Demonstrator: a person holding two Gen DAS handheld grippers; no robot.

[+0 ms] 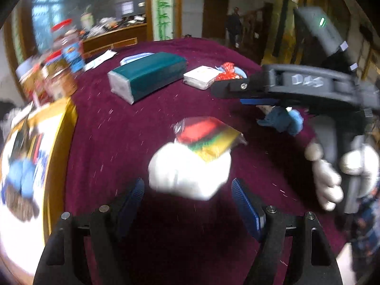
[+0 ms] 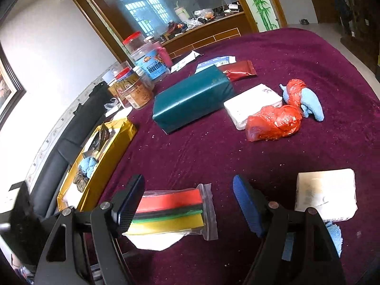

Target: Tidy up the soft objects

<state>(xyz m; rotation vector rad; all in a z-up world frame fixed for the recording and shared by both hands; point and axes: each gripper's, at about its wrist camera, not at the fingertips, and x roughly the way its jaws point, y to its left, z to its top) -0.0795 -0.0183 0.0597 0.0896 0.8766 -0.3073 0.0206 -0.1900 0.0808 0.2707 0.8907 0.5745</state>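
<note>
A clear bag of red, green and yellow sponges (image 1: 209, 137) lies on a white soft bundle (image 1: 190, 173) on the maroon tablecloth (image 1: 118, 142). My left gripper (image 1: 187, 204) is open, just short of the bundle. My right gripper (image 2: 187, 204) is open above the cloth, its left finger over the sponge bag (image 2: 171, 213). In the left wrist view the right gripper (image 1: 244, 95) hovers above a blue cloth (image 1: 282, 121). A white pack (image 2: 326, 194) lies to its right.
A yellow box (image 2: 95, 166) with a blue cloth inside sits at the table's left edge. A green packet (image 2: 192, 99), a white tissue pack (image 2: 251, 104), a red plastic bag (image 2: 273, 121) and a blue towel (image 2: 311, 104) lie farther back. Jars (image 2: 142, 71) stand at the back left.
</note>
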